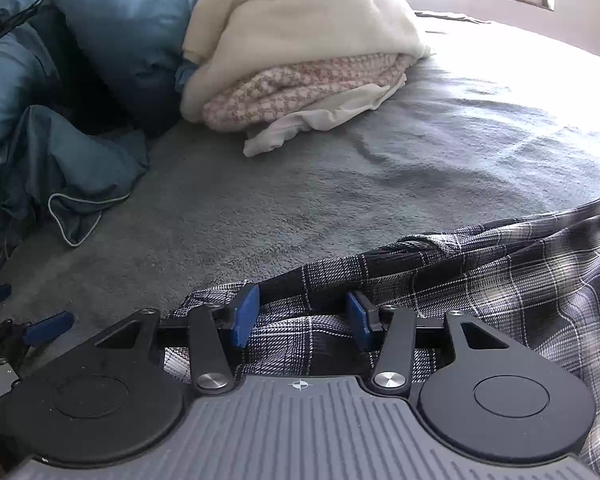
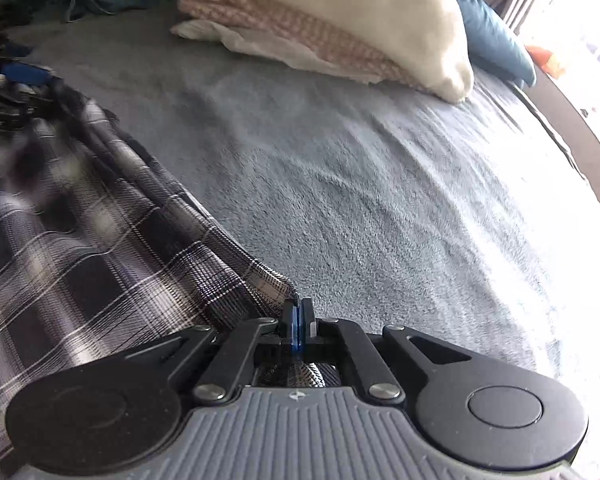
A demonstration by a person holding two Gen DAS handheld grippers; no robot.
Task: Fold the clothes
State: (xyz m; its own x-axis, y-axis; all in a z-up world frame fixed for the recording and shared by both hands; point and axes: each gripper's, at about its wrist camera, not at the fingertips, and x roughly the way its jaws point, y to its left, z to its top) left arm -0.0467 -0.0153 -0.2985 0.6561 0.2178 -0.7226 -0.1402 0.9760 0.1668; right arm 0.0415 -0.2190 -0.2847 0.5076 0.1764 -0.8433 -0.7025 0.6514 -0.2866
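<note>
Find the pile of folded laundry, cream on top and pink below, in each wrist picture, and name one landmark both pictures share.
Left wrist view: the laundry pile sits top centre, beside the blue pillow.
Right wrist view: the laundry pile lies along the top, centre to right.
Shared landmark: the plaid shirt, lower right in the left view, lower left in the right view.

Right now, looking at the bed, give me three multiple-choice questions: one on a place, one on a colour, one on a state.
1. Where is the folded pile?
A. at the far side of the bed
B. between the left gripper's fingers
C. on the floor

2. What colour is the plaid garment?
A. red
B. black and white
C. green

3. How is the right gripper?
A. wide open
B. out of view
C. shut on the plaid garment

Answers: 1 A, it lies far across the grey blanket; 2 B, dark checks with white lines; 3 C, its pads pinch the cloth's corner.
</note>
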